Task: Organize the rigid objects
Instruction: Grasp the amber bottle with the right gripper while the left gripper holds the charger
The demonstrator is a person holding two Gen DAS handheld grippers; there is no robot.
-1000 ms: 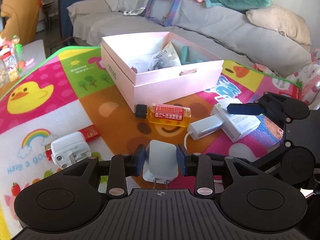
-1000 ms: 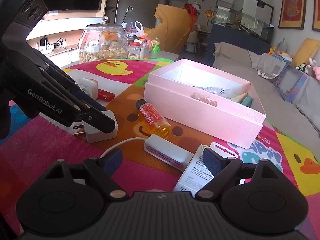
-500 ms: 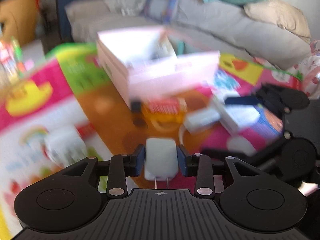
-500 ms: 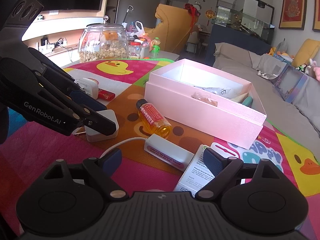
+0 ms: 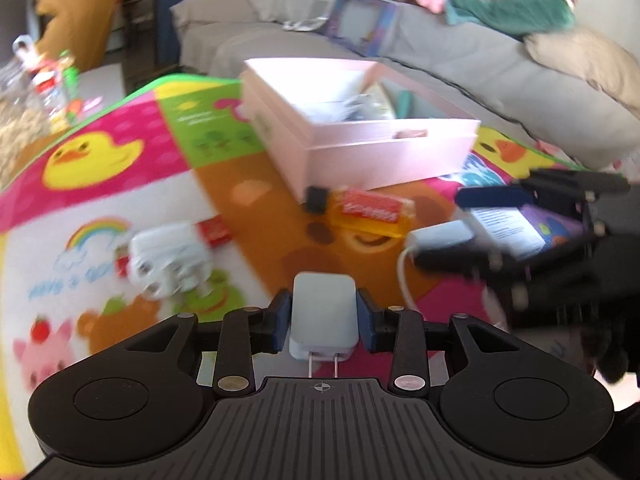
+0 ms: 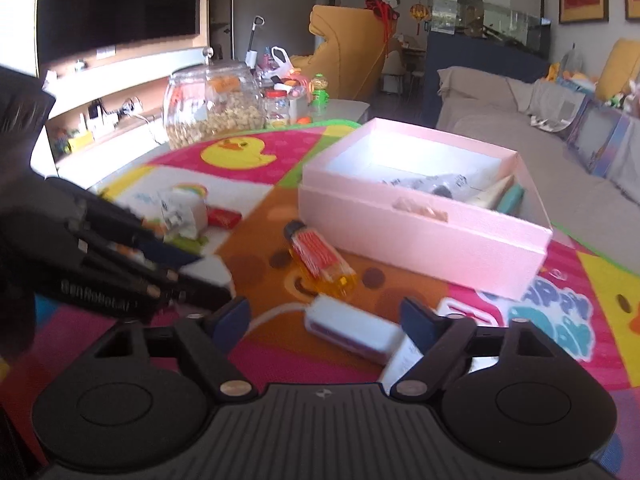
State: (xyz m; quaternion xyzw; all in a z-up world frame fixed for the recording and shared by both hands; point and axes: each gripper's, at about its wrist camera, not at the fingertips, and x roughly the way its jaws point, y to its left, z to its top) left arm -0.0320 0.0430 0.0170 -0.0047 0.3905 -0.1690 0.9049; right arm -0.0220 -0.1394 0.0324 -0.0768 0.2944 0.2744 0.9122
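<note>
My left gripper (image 5: 323,320) is shut on a white wall charger (image 5: 323,312), prongs toward the camera, just above the play mat. In the right wrist view the same charger (image 6: 214,271) peeks out between dark fingers at the left. My right gripper (image 6: 324,316) is closing around a white cabled adapter (image 6: 352,330) that lies on the mat; its pads stand clear of it on both sides. Behind the adapter lies a yellow bottle (image 6: 320,260) with a red label. The open pink box (image 6: 420,236) beyond it holds several items.
A white carton (image 6: 404,360) lies under my right finger. A white plug (image 5: 168,260) and a red lighter (image 5: 214,232) lie at the left of the mat (image 5: 100,208). A glass jar (image 6: 212,108) stands at the mat's far edge. A grey sofa (image 5: 460,60) runs behind the box.
The right gripper's jaws have narrowed around the cabled adapter, and its view has risen a little. The left gripper still grips the charger and has rolled slightly.
</note>
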